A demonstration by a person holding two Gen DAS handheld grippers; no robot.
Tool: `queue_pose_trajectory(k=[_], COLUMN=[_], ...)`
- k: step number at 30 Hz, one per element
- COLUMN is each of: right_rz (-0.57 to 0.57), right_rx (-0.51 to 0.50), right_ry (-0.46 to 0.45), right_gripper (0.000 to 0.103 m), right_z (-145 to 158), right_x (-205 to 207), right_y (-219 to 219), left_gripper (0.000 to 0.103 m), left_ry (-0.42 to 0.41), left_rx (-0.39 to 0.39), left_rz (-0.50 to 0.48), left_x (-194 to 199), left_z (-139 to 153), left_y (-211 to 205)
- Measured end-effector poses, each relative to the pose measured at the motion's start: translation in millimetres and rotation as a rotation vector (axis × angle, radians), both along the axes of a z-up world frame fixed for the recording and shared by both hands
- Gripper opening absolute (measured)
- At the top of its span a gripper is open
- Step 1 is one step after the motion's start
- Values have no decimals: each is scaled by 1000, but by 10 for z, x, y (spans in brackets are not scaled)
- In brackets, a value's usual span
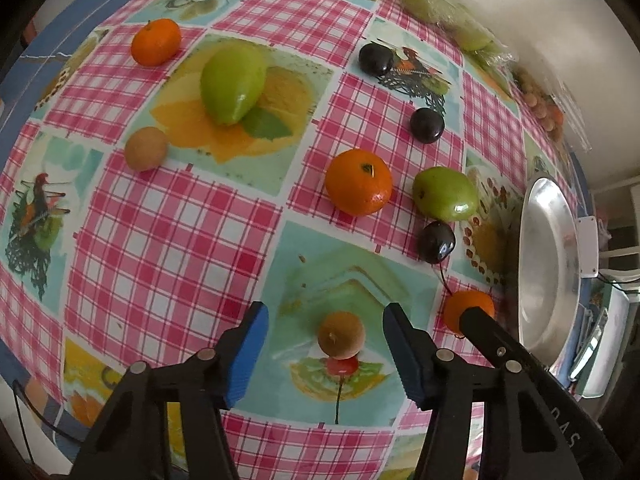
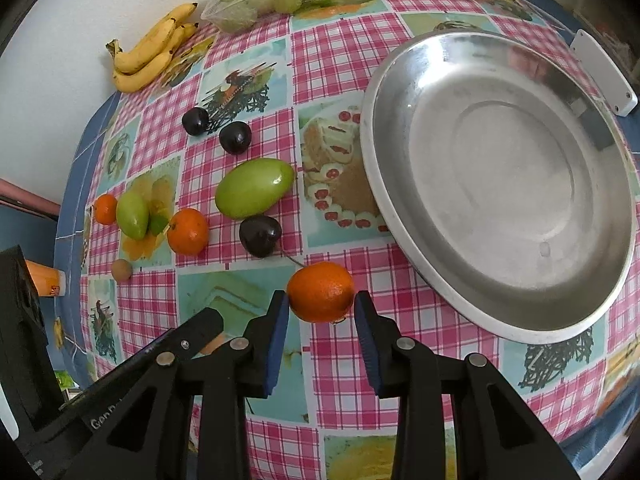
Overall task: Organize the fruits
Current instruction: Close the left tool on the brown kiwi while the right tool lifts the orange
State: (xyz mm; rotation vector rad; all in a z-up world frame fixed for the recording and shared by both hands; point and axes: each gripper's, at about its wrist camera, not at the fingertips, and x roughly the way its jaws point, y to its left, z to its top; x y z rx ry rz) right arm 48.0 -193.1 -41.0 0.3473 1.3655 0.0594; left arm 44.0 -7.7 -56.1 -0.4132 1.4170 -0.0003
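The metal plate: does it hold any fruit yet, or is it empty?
Empty. The metal plate shows only bare steel in the right wrist view; the orange sits between the right gripper's pads, short of the rim.

The table (image 2: pixel 340 380) carries a pink checked cloth with picture squares. A plain white wall (image 2: pixel 52 92) stands just behind the table, in soft daylight.

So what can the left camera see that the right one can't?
Only the left view shows the small brown fruit sitting between the open left gripper, pads clear of it.

Only the right view shows the bananas by the wall and the whole inside of the empty metal plate.

Both show the right gripper shut on an orange, the plate's rim, and the green fruits, dark plums and other oranges on the checked cloth.
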Motion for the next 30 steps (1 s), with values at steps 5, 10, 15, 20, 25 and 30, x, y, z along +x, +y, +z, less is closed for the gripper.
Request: queue_pose_trajectory(k=[5, 10, 15, 20, 25, 30], right_rz=[3, 19, 32, 54, 78, 89], right_rx=[6, 14, 17, 7, -19, -37], right_ry=[-6, -4, -1, -8, -17, -26], right_gripper=[36, 38, 38, 38, 38, 38], right_z=[-7, -51, -97, -156, -184, -199], right_x=[29, 79, 123, 180, 214, 234], right_y=[7, 53, 107, 199, 287, 343], left_gripper=[53, 31, 28, 27, 27, 27], left_ry=[-13, -20, -27, -34, -31, -28], left_rx=[28, 19, 17, 47, 35, 37], left_rz=[-29, -58, -62, -27, 8, 33], left_x=[-28, -3, 30, 83, 132, 132], left_z=[1, -27, -58, -58, -83, -85], left_y=[-70, -178, -241, -148, -85, -4])
